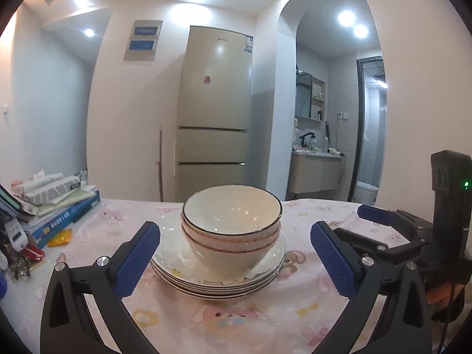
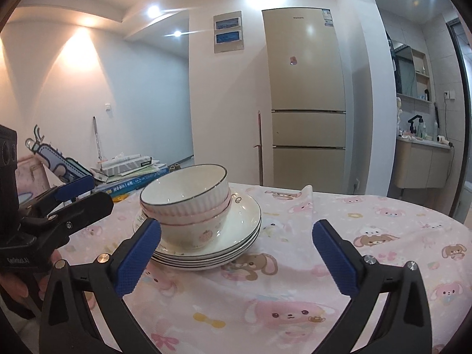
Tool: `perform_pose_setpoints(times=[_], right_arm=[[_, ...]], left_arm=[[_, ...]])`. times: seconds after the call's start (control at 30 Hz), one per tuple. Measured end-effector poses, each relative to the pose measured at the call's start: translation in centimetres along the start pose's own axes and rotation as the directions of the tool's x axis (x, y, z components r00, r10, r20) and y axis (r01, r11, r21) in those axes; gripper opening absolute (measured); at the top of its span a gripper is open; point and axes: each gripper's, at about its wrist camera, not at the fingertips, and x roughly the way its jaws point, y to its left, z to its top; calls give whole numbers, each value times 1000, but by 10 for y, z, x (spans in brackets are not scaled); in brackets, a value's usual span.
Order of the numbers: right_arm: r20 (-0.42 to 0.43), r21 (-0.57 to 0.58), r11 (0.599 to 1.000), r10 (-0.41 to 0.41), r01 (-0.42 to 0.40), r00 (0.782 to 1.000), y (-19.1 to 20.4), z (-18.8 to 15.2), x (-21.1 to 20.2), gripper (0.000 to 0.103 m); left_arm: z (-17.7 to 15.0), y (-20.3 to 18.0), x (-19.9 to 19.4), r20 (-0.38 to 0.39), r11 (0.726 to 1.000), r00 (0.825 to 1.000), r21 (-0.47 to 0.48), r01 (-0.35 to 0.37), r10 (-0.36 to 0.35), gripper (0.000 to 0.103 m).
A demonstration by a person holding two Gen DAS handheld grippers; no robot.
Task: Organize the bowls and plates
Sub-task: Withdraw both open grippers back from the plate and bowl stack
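Observation:
Three nested white bowls (image 1: 231, 221) (image 2: 188, 203), the top one black-rimmed and the two under it pink-rimmed, sit on a stack of several white plates (image 1: 265, 274) (image 2: 244, 230). The stack rests on a pink cartoon tablecloth (image 1: 236, 318) (image 2: 295, 295). My left gripper (image 1: 234, 230) stands open just short of the stack, with one blue pad on each side and neither touching it. My right gripper (image 2: 237, 225) is open too, and the stack lies ahead toward its left finger. Each gripper shows in the other's view, the right gripper (image 1: 362, 224) at the right and the left gripper (image 2: 88, 194) at the left.
A pile of books and boxes (image 1: 56, 203) (image 2: 132, 174) lies on the table's left side, with keys and small items (image 1: 20, 253) beside it. A beige fridge (image 1: 215, 112) stands behind the table. A person's hand (image 2: 17, 289) grips the left tool.

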Motion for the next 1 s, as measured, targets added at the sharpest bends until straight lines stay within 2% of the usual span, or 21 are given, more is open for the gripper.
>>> perform_pose_setpoints(times=[0.13, 0.2, 0.3, 0.47, 0.6, 0.8, 1.0], right_arm=[[-3, -16, 1000, -3, 3, 1000, 3, 1, 0, 103], [-5, -25, 1000, -7, 7, 1000, 5, 0, 0, 103], [-15, -22, 999, -31, 31, 999, 4, 0, 2, 103], [-8, 12, 1000, -25, 25, 1000, -3, -1, -1, 103], [0, -21, 1000, -19, 19, 1000, -3, -1, -4, 103], [-4, -19, 999, -36, 35, 999, -12, -1, -6, 103], [-8, 3, 999, -49, 49, 999, -23, -1, -9, 103]], left_arm=[[-1, -2, 1, -11, 1000, 1000, 5, -10, 10, 103], [-2, -11, 1, -13, 999, 1000, 47, -11, 11, 103], [-4, -17, 3, -31, 997, 999, 66, 37, -35, 103], [-5, -13, 10, -62, 998, 998, 55, -20, 23, 103], [-5, -9, 9, -55, 998, 997, 40, -53, 55, 103], [-6, -4, 12, -69, 997, 995, 16, -69, 70, 103], [-6, -9, 14, -74, 996, 995, 46, -70, 74, 103]])
